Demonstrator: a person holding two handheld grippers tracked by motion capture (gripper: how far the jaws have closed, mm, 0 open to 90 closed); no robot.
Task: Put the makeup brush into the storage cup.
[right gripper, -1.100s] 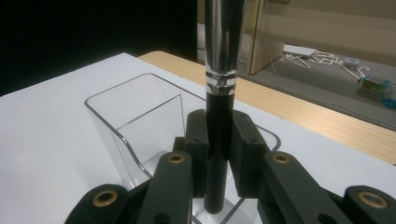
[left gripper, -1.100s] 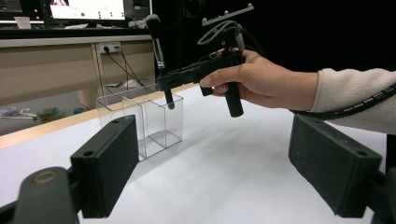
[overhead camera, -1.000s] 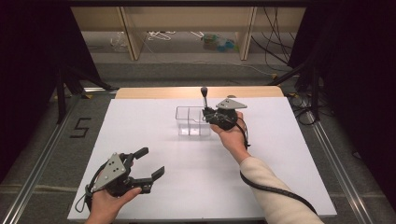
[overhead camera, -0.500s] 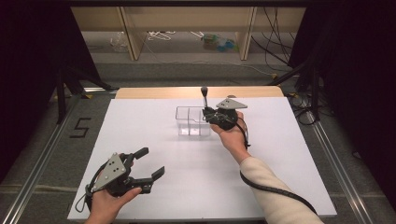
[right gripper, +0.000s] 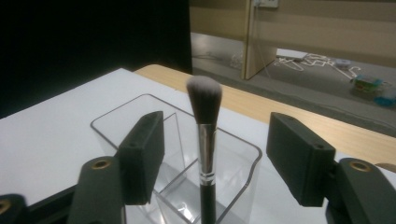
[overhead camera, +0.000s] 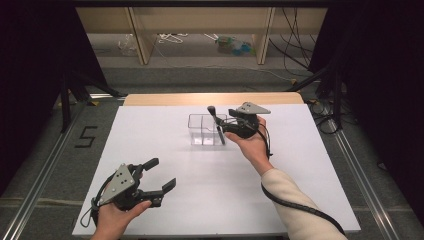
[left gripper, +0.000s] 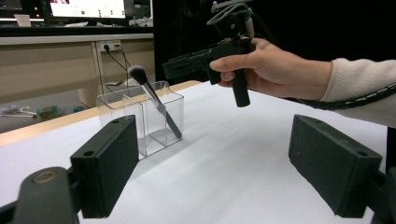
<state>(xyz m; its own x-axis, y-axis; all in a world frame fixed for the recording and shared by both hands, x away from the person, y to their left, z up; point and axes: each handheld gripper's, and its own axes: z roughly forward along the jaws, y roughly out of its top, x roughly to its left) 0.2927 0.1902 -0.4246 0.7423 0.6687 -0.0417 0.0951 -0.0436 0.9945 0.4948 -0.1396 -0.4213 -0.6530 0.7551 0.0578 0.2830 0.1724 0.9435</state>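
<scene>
In the right gripper view, we lose the makeup brush (right gripper: 204, 140) handle at the bottom edge, so where its foot rests inside the clear acrylic organizer (right gripper: 236, 144) cannot be told. From above, the right hand-held gripper (overhead camera: 223, 128) hides the organizer's right end. In the left gripper view, the person's sleeve (left gripper: 359, 88) runs off the right edge, and the monitor (left gripper: 86, 8) beyond the counter (left gripper: 233, 177) is cropped at the top, its screen unreadable. The items on the floor (overhead camera: 200, 55) past the counter are too small for us to identify.
</scene>
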